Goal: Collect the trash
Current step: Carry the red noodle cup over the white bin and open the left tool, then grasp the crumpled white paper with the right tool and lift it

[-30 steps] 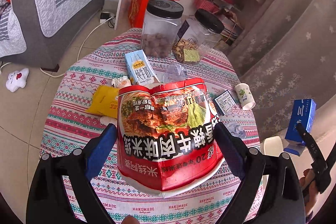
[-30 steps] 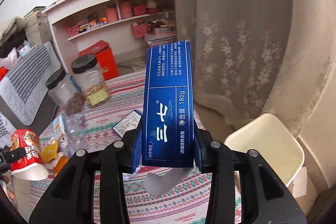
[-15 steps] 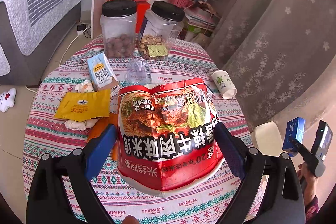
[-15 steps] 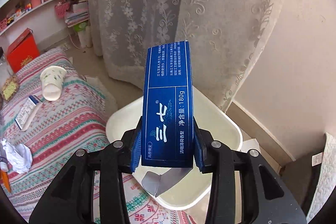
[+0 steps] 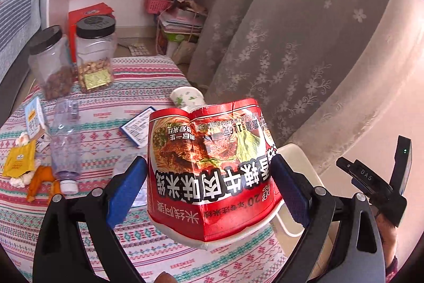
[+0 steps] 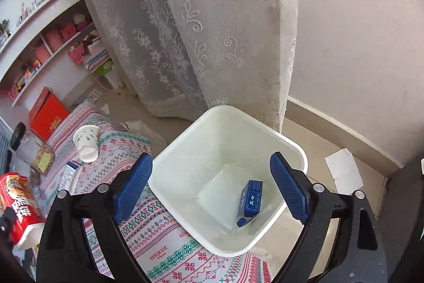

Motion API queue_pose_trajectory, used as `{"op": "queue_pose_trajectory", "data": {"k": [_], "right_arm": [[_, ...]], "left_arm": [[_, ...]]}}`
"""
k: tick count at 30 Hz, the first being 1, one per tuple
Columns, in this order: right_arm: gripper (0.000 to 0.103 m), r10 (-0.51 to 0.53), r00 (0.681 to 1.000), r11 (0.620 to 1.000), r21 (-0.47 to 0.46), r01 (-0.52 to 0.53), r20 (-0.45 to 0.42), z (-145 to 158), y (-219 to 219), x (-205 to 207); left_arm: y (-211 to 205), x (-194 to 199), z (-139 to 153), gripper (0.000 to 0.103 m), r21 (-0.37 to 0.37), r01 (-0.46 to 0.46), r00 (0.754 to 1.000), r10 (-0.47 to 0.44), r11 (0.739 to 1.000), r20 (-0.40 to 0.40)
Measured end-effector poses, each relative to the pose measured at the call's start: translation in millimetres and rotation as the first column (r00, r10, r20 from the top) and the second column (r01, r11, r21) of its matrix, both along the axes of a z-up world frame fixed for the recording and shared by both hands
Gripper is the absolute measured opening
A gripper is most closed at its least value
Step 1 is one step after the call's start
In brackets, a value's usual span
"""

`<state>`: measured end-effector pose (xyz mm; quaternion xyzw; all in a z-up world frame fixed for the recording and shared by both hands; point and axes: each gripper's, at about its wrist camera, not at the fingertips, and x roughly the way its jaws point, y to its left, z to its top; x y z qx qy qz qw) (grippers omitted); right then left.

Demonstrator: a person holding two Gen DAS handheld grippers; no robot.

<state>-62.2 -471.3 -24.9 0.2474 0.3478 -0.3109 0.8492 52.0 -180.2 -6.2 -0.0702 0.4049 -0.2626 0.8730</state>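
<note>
We judge the job barely started. The white bin [image 6: 228, 177] beside the tabletop [image 5: 111, 108] holds one piece so far, the blue box [image 6: 251, 199], lying on its floor near the right-hand wall. Everything else we can see is still to be cleared.

On the tabletop, going down in size, two black-lidded jars [image 5: 95, 55] stand at the far side; they hold food, so we doubt they count as trash. Then come a crushed clear bottle [image 5: 66, 142] lying on its side, a small carton [image 5: 34, 118], a toppled paper cup [image 6: 86, 141] near the edge, a flat blue-edged card [image 5: 137, 127], a yellow sachet [image 5: 20, 162], an orange scrap [image 5: 39, 182] and bits of crumpled white tissue [image 5: 18, 181].

The red noodle cup [image 5: 209, 171] is next in line: our left gripper [image 5: 209, 192] is clamped on it, blue pads pressed into its dented sides, and carries it upside down above the tabletop edge, with the bin partly hidden behind it.

Our right gripper [image 6: 210, 188] hangs over the bin, tilted steeply down into it. Its jaws are opening wide, with nothing between the pads; the blue box lies well below them.
</note>
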Motion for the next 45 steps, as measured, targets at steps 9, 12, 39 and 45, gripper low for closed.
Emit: {"op": "queue_pose_trajectory", "data": {"k": [9,12,39,45], "right_arm": [[0.089,-0.173,0.980,0.985,0.039,0.170,0.096,21,-40,-43],[0.089,-0.233,0.967,0.971,0.073,0.226,0.106,19,-55,-55],[0.089,-0.066,0.995,0.997,-0.024,0.068,0.079,12,20,-2],[0.090,0.178,0.984,0.980,-0.093,-0.177,0.006,0,92,48]], "left_arm": [[-113,-14,-1,0.092,-0.011,0.171,0.985,-0.171,0.985,0.001],[-143,-20,-8,0.092,-0.005,0.218,0.976,-0.218,0.976,-0.014],[-65,-16,-18,0.096,0.300,0.000,0.994,-0.034,0.954,0.108],[19,1,-21,0.096,0.364,-0.135,0.988,0.096,0.922,0.121]]}}
